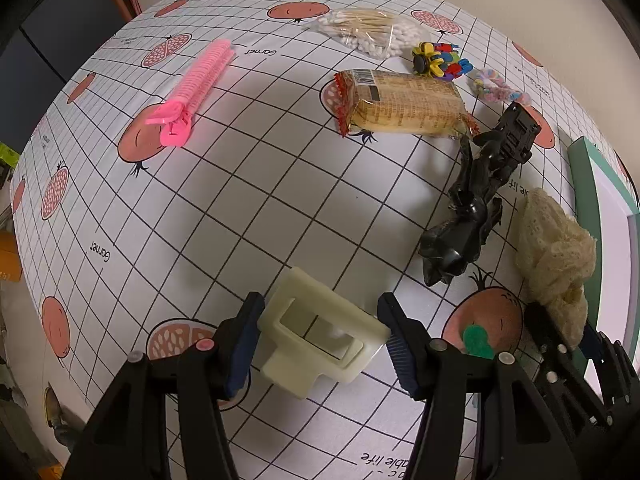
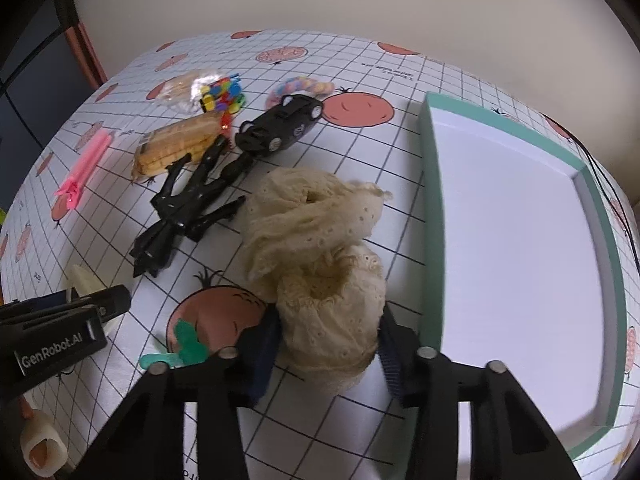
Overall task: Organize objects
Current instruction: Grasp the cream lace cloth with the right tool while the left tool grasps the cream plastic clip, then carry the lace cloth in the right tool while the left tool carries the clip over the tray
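Each hand-held gripper is matte black plastic, with angular struts that branch toward two fingers. The left hand-held gripper (image 1: 322, 344) carries dark blue ribbed pads (image 1: 243, 350) and round pins at its joints, one pinkish, the others grey. The right hand-held gripper (image 2: 326, 354) has the same blue pads (image 2: 262, 356) and grey pins. Seen from the right wrist camera, the left one's side bears white "GenRobot.AI" lettering.

- The left wrist view looks forward and down along the left claw (image 1: 322, 344), close above the table (image 1: 248, 200).
- The right wrist view looks likewise past the right claw (image 2: 326, 354), close to the tray (image 2: 430, 200).
- Both show the lace cloth (image 1: 554, 248) (image 2: 320, 240), black figure (image 1: 466, 220) (image 2: 188, 204) and snack pack (image 1: 404, 104) (image 2: 176, 146).
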Demonstrator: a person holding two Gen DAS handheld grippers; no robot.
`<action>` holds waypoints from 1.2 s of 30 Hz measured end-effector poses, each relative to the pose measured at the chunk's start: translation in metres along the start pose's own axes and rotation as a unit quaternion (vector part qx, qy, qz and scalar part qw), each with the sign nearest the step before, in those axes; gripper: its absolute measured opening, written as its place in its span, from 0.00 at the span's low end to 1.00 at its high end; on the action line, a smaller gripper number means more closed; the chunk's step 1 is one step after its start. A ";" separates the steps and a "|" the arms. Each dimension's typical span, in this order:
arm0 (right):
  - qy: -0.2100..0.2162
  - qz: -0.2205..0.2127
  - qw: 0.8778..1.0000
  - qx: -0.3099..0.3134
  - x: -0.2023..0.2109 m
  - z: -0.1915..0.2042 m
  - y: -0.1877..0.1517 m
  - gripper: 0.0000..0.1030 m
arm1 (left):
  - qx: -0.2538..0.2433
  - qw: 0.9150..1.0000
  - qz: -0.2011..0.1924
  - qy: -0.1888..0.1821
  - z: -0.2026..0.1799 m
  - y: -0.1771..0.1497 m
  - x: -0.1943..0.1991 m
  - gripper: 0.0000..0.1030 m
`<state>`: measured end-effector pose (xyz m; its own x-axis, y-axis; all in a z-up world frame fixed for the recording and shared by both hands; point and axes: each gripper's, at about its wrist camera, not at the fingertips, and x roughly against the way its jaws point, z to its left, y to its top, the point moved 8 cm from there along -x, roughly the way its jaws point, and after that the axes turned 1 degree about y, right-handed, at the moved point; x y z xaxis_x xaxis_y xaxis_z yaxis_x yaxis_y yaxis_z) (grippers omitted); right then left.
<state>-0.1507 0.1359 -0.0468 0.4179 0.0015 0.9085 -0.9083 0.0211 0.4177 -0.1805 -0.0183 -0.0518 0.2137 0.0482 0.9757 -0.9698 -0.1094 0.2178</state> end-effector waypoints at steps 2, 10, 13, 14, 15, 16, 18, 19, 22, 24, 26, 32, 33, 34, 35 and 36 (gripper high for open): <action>-0.001 -0.001 1.000 -0.006 0.001 -0.005 0.000 0.30 | 0.000 1.000 0.000 0.000 -0.001 -0.001 0.001 0.58; 0.016 -0.003 0.999 -0.037 0.003 -0.022 0.004 0.11 | 0.003 1.000 -0.001 -0.007 -0.008 0.006 0.006 0.58; 0.022 -0.009 0.999 -0.042 0.008 -0.021 0.003 0.11 | 0.007 1.000 -0.004 -0.008 -0.010 0.010 0.009 0.58; 0.022 -0.013 0.999 -0.041 0.011 -0.021 0.004 0.11 | 0.007 1.000 -0.007 -0.006 -0.010 0.012 0.011 0.58; 0.022 -0.017 0.999 -0.041 0.013 -0.022 0.003 0.11 | 0.008 1.000 -0.010 -0.006 -0.010 0.014 0.013 0.58; 0.022 -0.020 0.999 -0.040 0.015 -0.022 0.003 0.11 | 0.009 1.000 -0.014 -0.006 -0.011 0.016 0.015 0.58; 0.031 -0.032 0.998 -0.044 0.024 -0.022 0.004 0.11 | 0.010 1.000 -0.020 -0.008 -0.013 0.019 0.020 0.58; 0.036 -0.037 0.998 -0.045 0.026 -0.022 0.006 0.11 | 0.010 1.000 -0.024 -0.009 -0.014 0.021 0.022 0.58; 0.043 -0.061 0.996 -0.042 0.037 -0.023 0.011 0.11 | 0.013 0.999 -0.043 -0.013 -0.012 0.016 0.028 0.58; 0.048 -0.078 0.995 -0.039 0.049 -0.023 0.013 0.11 | 0.017 0.998 -0.054 -0.016 -0.012 0.018 0.033 0.58; 0.051 -0.092 0.994 -0.038 0.058 -0.023 0.015 0.11 | 0.025 0.997 -0.065 -0.024 -0.009 0.016 0.029 0.58; 0.048 -0.114 0.992 -0.039 0.070 -0.025 0.019 0.11 | 0.026 0.993 -0.109 -0.033 0.011 -0.001 0.056 0.58; 0.046 -0.115 0.991 -0.041 0.072 -0.028 0.019 0.11 | 0.023 0.992 -0.116 -0.035 0.015 0.006 0.052 0.58; 0.045 -0.116 0.991 -0.042 0.073 -0.030 0.018 0.11 | 0.020 0.992 -0.122 -0.037 0.011 0.005 0.057 0.58; 0.041 -0.119 0.991 -0.042 0.075 -0.035 0.017 0.11 | 0.017 0.991 -0.127 -0.041 0.011 0.007 0.058 0.58; 0.039 -0.121 0.991 -0.043 0.073 -0.038 0.019 0.11 | 0.014 0.990 -0.132 -0.045 0.008 0.008 0.060 0.58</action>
<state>-0.1370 0.1749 0.0272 0.6259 0.0624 0.7774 -0.7782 0.1156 0.6173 -0.1744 -0.0245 0.0082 0.4699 -0.0095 0.8827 -0.8756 -0.1321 0.4647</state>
